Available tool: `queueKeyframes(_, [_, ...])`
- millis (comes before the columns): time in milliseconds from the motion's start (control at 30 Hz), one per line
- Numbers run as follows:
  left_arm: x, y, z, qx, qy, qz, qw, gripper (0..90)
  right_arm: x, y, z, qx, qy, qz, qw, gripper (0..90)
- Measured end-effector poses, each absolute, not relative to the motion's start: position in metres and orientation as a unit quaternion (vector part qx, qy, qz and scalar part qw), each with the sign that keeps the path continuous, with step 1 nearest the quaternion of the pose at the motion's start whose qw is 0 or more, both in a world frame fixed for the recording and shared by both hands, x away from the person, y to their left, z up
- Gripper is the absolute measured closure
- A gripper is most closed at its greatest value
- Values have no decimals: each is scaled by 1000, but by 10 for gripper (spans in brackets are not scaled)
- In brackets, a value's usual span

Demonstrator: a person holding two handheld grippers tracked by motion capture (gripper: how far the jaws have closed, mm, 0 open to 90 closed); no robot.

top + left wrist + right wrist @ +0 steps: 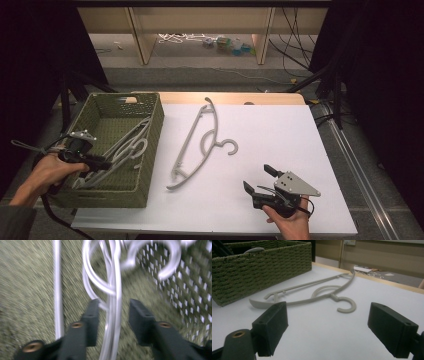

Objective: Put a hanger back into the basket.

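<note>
High view: grey hangers (125, 145) already lie in the woven basket (150, 150) beneath the left gripper's (102, 164) parted fingers, while one hanger (197, 145) waits on the counter (280, 140) before the right gripper's (259, 180) spread fingers.

Top of frame: pale wooden shelving (200, 30) over grey floor (200, 75), tangled cables (295, 45) upper right, dark surroundings at both sides.

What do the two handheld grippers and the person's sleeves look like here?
Both the left gripper and the right gripper are black, each with two blocky black jaws. Brass-coloured screw inserts sit near the jaw bases in the gripper views. Each carries a grey three-cornered plate with small holes on top. A dark cable trails from the left one. A grey-green sleeve covers the left forearm.
</note>
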State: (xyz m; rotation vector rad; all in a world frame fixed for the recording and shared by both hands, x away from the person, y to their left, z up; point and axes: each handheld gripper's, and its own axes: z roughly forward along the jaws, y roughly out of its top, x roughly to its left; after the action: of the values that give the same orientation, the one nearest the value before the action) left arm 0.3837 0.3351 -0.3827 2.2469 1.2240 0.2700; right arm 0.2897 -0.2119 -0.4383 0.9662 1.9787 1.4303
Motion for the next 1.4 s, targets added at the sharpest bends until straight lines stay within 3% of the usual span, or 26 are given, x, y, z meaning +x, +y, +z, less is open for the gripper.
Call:
queueKeyframes(267, [362, 292, -348, 807, 446, 132, 363, 334, 290, -212, -438, 357, 728, 527, 255, 172])
queueKeyframes(400, [350, 262, -336, 814, 413, 139, 385, 311, 290, -212, -438, 355, 727, 528, 257, 172])
queueKeyframes(800, [336, 204, -340, 787, 393, 136, 455, 274, 290, -212, -438, 354, 726, 534, 252, 171])
queueKeyframes(1167, [338, 162, -361, 797, 364, 144, 459, 219, 289, -212, -438, 354, 726, 534, 251, 171])
queueKeyframes(1400, [339, 136, -381, 797, 372, 120, 460, 231, 291, -212, -438, 348, 723, 541, 252, 170])
